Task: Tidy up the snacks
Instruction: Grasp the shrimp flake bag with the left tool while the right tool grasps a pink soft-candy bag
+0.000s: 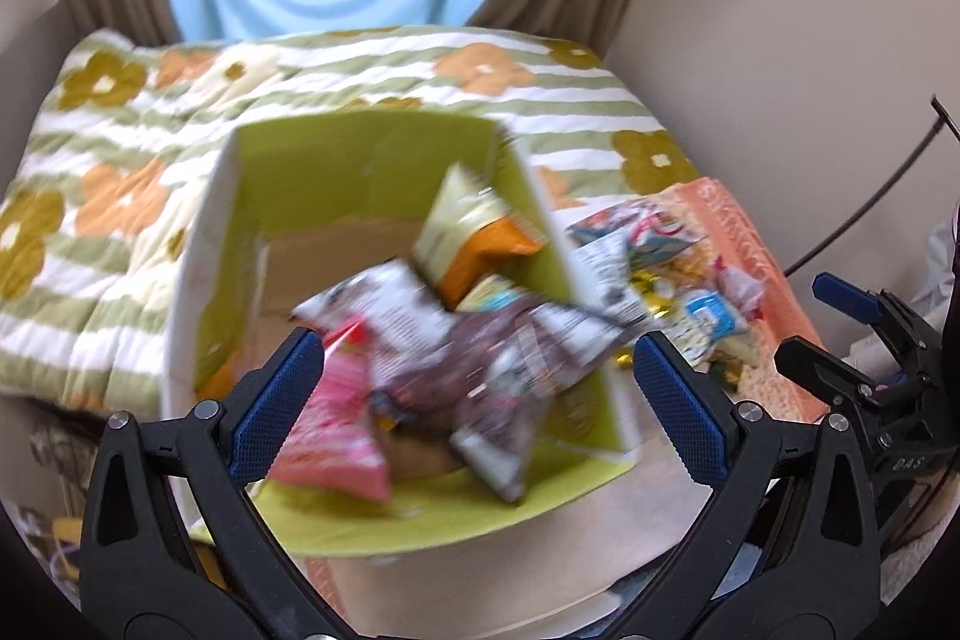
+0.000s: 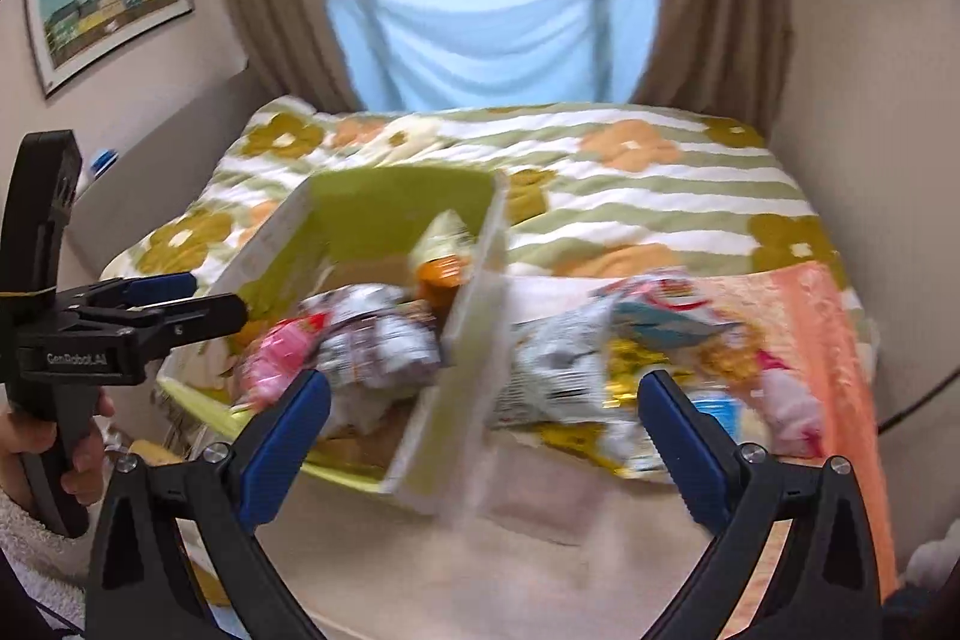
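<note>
Now both grippers empty, fingers wide apart, nothing held.

Left gripper (image 1: 474, 394) hovers over green-lined cardboard box (image 1: 372, 148), likely so next packet can go straight in. Box sits at foot of flower-patterned bed quilt (image 1: 120, 172).

Inside box already: pink snack packet (image 1: 336, 436), brown-and-white crinkly packet (image 1: 480, 370), orange-and-cream packet (image 1: 474, 232) leaning on wall.

Right gripper (image 2: 483, 430) faces pile of loose snack packets (image 2: 648, 358) on orange cloth (image 2: 840, 340), just beside box. Pile probably waits there for sorting. Pictures blurry.
</note>
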The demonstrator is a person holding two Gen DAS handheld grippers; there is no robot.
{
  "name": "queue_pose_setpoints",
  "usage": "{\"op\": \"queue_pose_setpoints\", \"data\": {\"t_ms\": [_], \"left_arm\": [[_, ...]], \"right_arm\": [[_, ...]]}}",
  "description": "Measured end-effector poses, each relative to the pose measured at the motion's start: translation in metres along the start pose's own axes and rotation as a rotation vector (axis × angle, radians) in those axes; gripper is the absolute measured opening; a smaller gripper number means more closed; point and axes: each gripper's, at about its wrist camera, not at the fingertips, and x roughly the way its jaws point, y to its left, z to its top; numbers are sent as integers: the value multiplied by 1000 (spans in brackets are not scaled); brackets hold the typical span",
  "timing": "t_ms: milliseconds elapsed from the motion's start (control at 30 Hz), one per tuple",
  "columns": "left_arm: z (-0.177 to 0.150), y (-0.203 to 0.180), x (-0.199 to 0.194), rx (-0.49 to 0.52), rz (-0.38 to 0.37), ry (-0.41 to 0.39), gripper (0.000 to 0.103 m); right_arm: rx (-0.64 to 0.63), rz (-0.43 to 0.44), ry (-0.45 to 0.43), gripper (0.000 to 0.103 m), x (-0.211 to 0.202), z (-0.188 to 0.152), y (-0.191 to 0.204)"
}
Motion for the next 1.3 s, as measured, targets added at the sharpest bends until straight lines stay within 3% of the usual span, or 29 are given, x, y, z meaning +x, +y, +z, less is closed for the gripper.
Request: {"op": "queue_pose_setpoints", "data": {"t_ms": [167,333,500,800,967,1167,1300], "left_arm": [[25,-55,16,53,-24,-3,102],[54,-115,58,81,-36,40,102],[81,-153,112,23,-50,101,102],[107,-174,220,-69,-11,263,102],[101,-174,278,-74,51,368,102],[91,-171,317,-116,49,432,102],[84,-171,331,-128,69,465,96]], "right_arm": [[31,-51,-2,102,-15,3,-56],[56,-74,31,102,-19,5,-113],[88,-64,77,102,-12,1,-168],[112,27,204,102,39,-8,-228],[94,89,271,102,75,-12,-242],[72,135,334,102,107,-17,-250],[77,147,367,102,121,-23,-258]]}}
